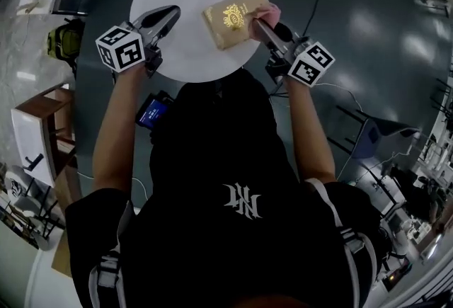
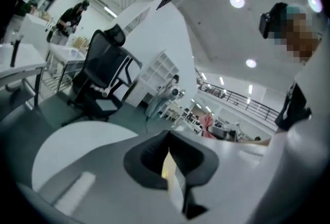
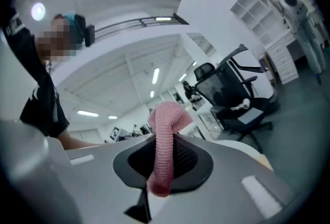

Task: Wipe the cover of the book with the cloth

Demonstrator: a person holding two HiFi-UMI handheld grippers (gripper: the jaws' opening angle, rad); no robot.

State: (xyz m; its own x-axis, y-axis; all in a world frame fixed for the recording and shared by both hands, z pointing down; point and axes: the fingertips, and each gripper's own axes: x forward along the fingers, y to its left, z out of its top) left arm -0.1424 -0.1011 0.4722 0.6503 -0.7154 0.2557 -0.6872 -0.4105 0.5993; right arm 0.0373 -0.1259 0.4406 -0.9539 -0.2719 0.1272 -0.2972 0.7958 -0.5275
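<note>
A tan book [image 1: 234, 17] with a gold emblem on its cover lies on the right part of the round white table [image 1: 185, 52]. My right gripper [image 1: 260, 25] reaches over the book's right edge, shut on a pink knitted cloth [image 1: 270, 13]. In the right gripper view the cloth [image 3: 165, 138] is clamped between the jaws and its folded end sticks up past them. My left gripper [image 1: 168, 15] is over the table to the left of the book, apart from it. Its jaws are shut with nothing held, as the left gripper [image 2: 173, 167] view shows.
The table stands on a dark grey floor with cables. A wooden cabinet [image 1: 44, 135] and white desks lie to the left. A black office chair [image 2: 101, 76] and white shelving stand beyond the table. A small device with a blue screen [image 1: 153, 112] hangs at the person's waist.
</note>
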